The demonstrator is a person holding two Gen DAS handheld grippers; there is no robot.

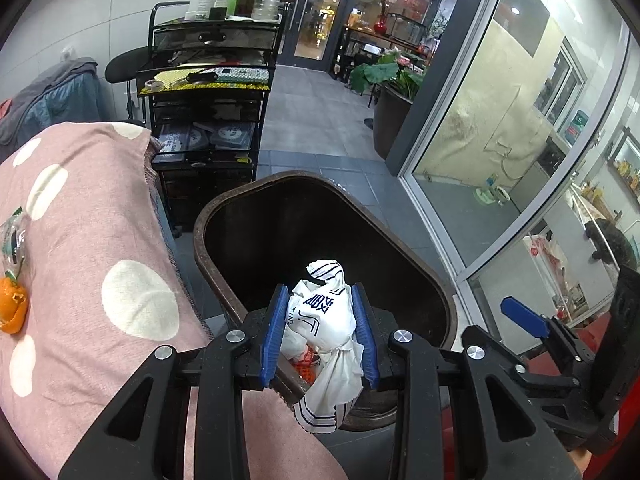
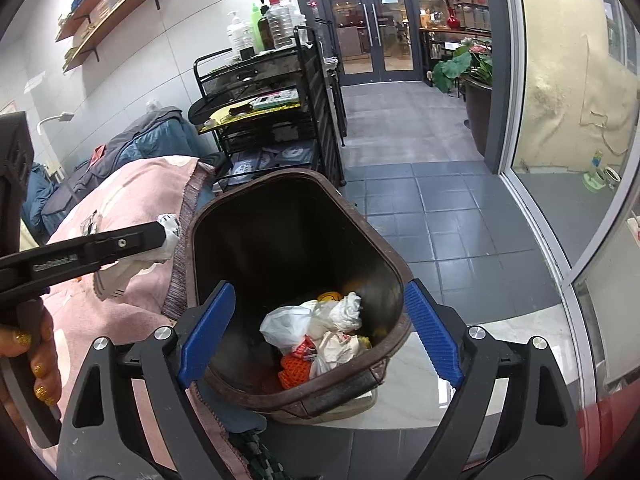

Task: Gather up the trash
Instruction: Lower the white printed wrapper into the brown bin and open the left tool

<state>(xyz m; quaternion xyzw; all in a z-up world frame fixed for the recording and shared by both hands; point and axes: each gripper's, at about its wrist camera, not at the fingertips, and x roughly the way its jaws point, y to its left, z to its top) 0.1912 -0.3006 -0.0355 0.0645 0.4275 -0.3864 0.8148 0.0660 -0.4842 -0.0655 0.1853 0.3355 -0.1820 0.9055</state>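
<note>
My left gripper [image 1: 320,300] is shut on a crumpled white wrapper with blue print [image 1: 326,320] and holds it over the near rim of the dark brown trash bin [image 1: 224,216]. In the right wrist view the left gripper [image 2: 166,230] and the wrapper [image 2: 170,236] show at the bin's left edge. My right gripper [image 2: 320,312] is open and empty, its jaws standing either side of the bin [image 2: 384,256]. Inside the bin lie white bags, tissue [image 2: 344,312] and an orange net [image 2: 294,368]. An orange peel [image 1: 12,308] and a clear wrapper [image 1: 14,236] lie on the pink dotted cloth [image 1: 92,208].
A black trolley [image 1: 208,92] with bottles stands behind the bin. A glass wall [image 1: 500,128] runs along the right. A potted plant [image 1: 394,92] stands farther back on the grey tile floor. Jackets [image 1: 52,96] lie behind the pink cloth.
</note>
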